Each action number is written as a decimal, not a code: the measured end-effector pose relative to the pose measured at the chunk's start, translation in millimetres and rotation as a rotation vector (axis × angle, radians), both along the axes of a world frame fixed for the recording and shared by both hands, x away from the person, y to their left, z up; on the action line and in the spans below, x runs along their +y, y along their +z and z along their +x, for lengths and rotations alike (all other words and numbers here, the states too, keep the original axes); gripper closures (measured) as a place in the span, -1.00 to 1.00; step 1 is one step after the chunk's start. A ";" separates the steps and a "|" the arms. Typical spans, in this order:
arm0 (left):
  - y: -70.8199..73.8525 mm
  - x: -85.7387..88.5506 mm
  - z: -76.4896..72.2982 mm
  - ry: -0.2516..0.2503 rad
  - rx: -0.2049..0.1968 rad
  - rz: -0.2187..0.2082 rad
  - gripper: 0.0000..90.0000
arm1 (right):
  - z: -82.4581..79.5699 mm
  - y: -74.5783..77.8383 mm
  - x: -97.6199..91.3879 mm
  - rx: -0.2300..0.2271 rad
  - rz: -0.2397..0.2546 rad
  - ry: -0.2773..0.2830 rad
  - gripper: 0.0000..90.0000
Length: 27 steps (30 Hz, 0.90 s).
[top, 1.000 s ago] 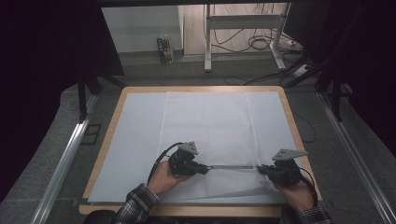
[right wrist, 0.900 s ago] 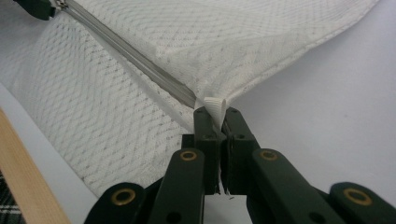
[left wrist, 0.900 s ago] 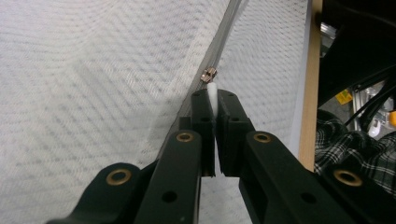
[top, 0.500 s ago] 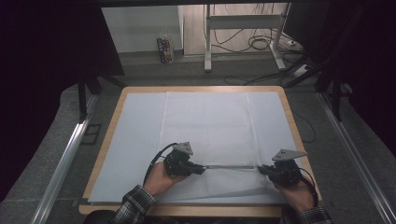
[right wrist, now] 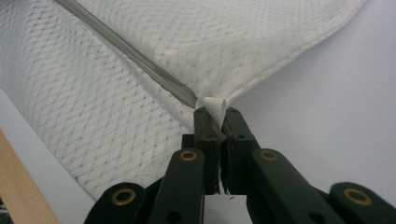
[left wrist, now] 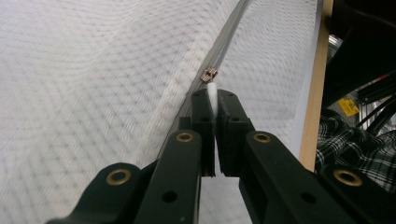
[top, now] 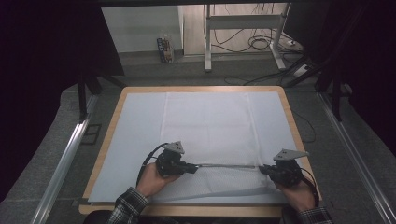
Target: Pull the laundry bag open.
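A white mesh bag (top: 210, 126) lies flat on the pale sheet (top: 135, 126) of the table. Its grey zipper (top: 226, 165) runs left to right near the front edge. My left gripper (top: 194, 168) is shut on the white pull tab (left wrist: 212, 91) just behind the small metal zipper slider (left wrist: 209, 74). At the zipper's right end, my right gripper (top: 262, 169) is shut on a white fabric loop (right wrist: 215, 105) at the bag's corner. The zipper tape (right wrist: 126, 51) stretches away from it, taut. The left gripper (left wrist: 213, 95) and right gripper (right wrist: 215, 112) both point along the zipper toward each other.
The table has a wooden rim (top: 289, 116). Metal rails (top: 65, 163) run along both sides on the grey floor. Beyond the far edge stand a desk frame (top: 208, 37), loose cables (top: 261, 44) and a small box (top: 164, 49). A plaid sleeve (left wrist: 355, 144) shows beside the left gripper.
My left gripper has slid a little to the left along the zipper line, pull tab in its jaws. The right gripper has stayed at the bag's corner.
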<state>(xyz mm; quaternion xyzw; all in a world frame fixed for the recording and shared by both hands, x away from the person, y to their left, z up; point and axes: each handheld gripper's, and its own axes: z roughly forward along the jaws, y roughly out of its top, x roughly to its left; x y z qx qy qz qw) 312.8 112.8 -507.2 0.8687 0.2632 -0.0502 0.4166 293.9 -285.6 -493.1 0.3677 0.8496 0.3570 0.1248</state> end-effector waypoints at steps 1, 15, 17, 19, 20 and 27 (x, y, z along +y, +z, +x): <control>-0.1 1.0 -0.6 0.005 0.002 -0.003 0.95 | 0.0 0.0 0.0 0.000 -0.001 0.000 0.90; 0.9 15.9 -6.1 0.026 -0.001 0.012 0.94 | -0.6 0.2 -0.5 0.000 -0.002 -0.001 0.90; 0.9 19.3 -7.5 0.035 0.000 0.009 0.94 | -0.6 0.2 -0.5 -0.002 -0.005 0.002 0.90; 0.9 23.0 -8.6 0.046 0.003 0.006 0.94 | -0.7 0.1 -0.4 -0.001 -0.004 0.000 0.90; 1.3 25.3 -9.0 0.046 0.002 0.009 0.95 | -0.8 0.1 -0.3 -0.002 -0.004 -0.001 0.90; 1.8 35.8 -13.0 0.066 -0.001 0.017 0.94 | -1.2 0.2 -0.3 -0.002 -0.006 0.001 0.90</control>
